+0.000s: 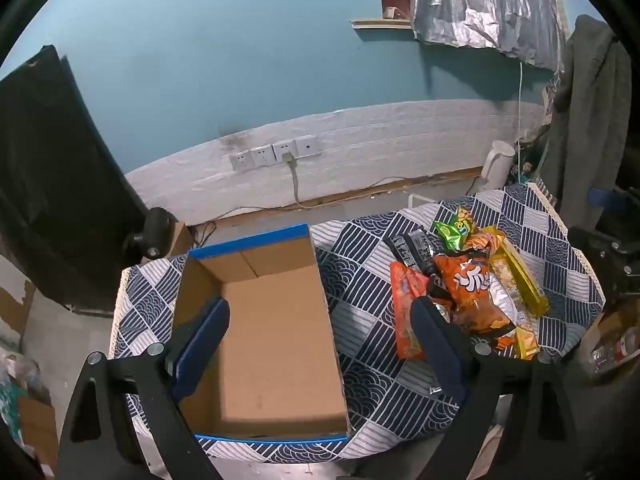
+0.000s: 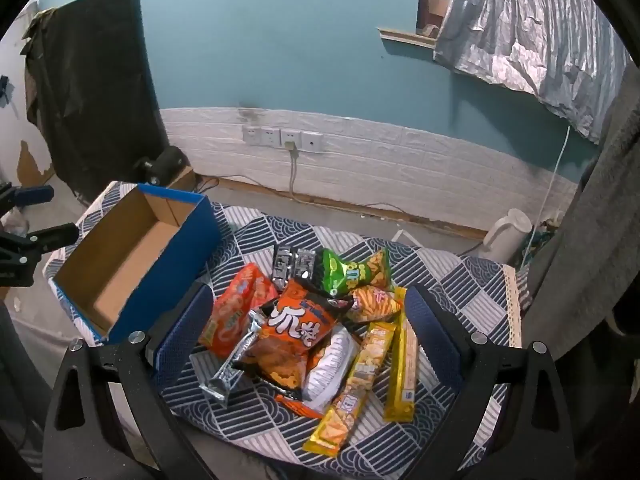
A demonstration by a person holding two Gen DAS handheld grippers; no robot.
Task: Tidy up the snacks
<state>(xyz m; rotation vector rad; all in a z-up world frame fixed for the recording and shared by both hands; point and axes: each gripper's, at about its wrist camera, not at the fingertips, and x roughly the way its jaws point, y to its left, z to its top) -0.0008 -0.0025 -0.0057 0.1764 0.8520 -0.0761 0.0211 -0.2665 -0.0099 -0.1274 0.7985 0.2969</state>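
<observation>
Table: we see a navy-and-white patterned cloth covering it, with the box at its left and the snacks at its right.
Box: open cardboard carton, blue outside, brown inside — nothing lies in it.
Snack pile: heaped on the cloth, just beside the box and apart from it.
Orange bag: lies on top of the pile; large white Chinese characters, which we cannot read with certainty.
Green bag: at the pile's far edge; lettering too small to read.
Yellow bars: two long packs at the pile's right; print blurred.
Left tool: jaws spread wide above the box and cloth, holding nothing.
Right tool: jaws spread wide, framing the pile — gripping nothing.
</observation>
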